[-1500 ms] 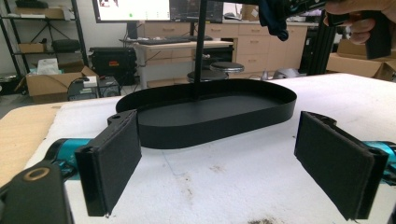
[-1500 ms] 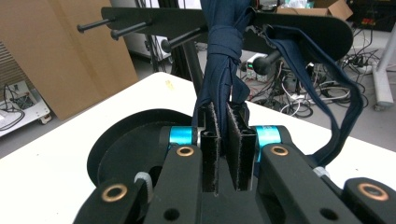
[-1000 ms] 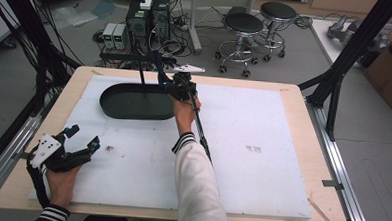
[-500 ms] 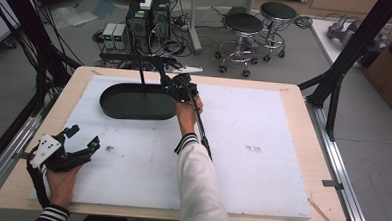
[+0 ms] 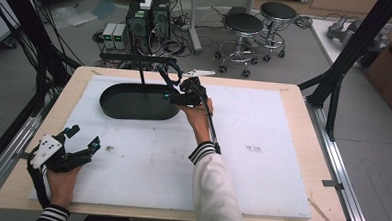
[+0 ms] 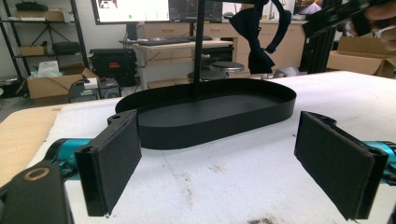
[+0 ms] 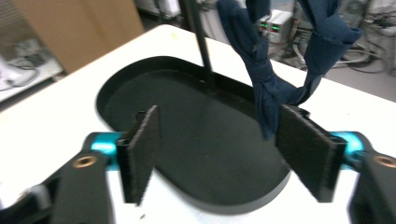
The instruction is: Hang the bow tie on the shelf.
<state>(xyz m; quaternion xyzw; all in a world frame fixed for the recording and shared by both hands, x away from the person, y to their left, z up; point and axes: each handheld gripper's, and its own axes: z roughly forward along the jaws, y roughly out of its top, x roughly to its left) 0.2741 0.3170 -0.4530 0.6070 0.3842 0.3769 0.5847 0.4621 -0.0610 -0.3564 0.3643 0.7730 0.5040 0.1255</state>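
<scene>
A black stand has an oval tray base [image 5: 129, 105], an upright post [image 5: 141, 77] and a top crossbar [image 5: 136, 58]. A dark blue knotted cloth [image 7: 271, 84] hangs from the crossbar over the tray's right end. My right gripper [image 5: 177, 95] hovers at that end. Its jaws have just been opening and now stand open [image 7: 224, 149]. The cloth's tail dangles just inside the right pad [image 7: 308, 149], with nothing pressing on it. My left gripper [image 5: 84, 137] rests open on the white foam at the front left, pointing at the tray [image 6: 210, 116], nothing between its pads [image 6: 219, 163].
White foam sheet [image 5: 262, 158] covers the wooden table [image 5: 303, 120]. Black frame struts [image 5: 351, 52] rise at the table's right and left sides. Stools [image 5: 242, 27] and computer gear [image 5: 143, 15] stand on the floor beyond the far edge.
The right gripper's jaws have opened and let go of the blue cloth, and the hand has drawn back a little toward me. The left gripper has stayed put.
</scene>
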